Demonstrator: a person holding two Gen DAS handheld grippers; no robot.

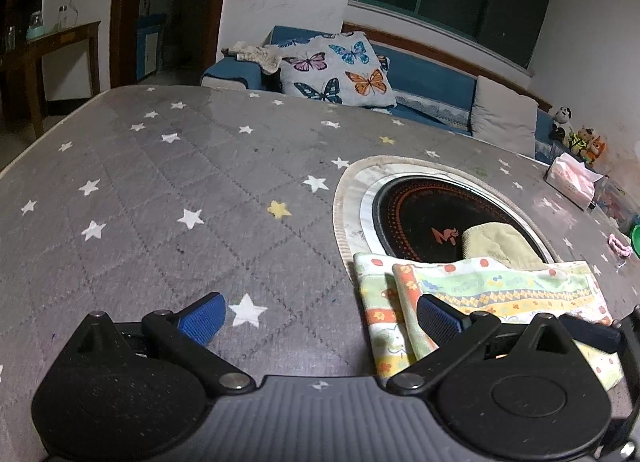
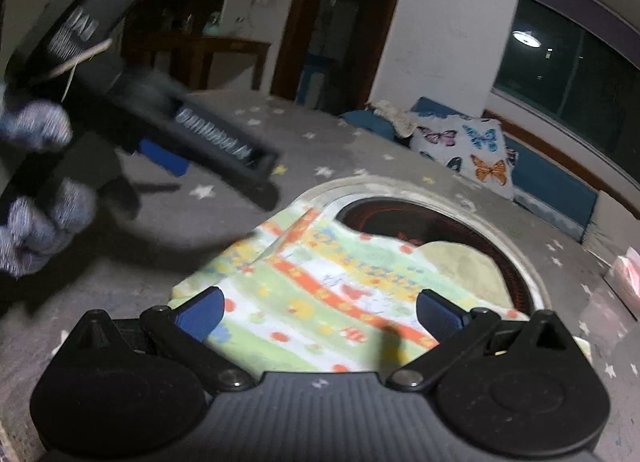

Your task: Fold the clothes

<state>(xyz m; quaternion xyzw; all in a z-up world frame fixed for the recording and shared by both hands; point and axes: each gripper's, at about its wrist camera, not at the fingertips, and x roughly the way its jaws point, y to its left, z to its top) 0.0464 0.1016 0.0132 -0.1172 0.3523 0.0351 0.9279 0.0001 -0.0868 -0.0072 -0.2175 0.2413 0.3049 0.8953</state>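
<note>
A small folded garment [image 1: 500, 294] with green, orange and yellow print lies on the grey star-patterned table cover [image 1: 180, 190], partly over a round black cooktop [image 1: 420, 218]. My left gripper [image 1: 320, 320] is open just left of the cloth, its right finger [image 1: 438, 318] over the cloth's left edge. In the right wrist view the same garment [image 2: 320, 286] lies directly under my open right gripper [image 2: 318, 312]. The left gripper's body [image 2: 208, 138] shows blurred at upper left, held by a gloved hand [image 2: 36, 198]. A yellowish cloth [image 1: 496, 246] sits on the cooktop behind the garment.
A tissue pack [image 1: 572, 180] and small pink and green items [image 1: 628, 242] sit at the table's right edge. Behind the table is a blue sofa [image 1: 432, 82] with a butterfly cushion [image 1: 340, 68] and soft toys [image 1: 580, 138]. A wooden side table [image 1: 60, 46] stands far left.
</note>
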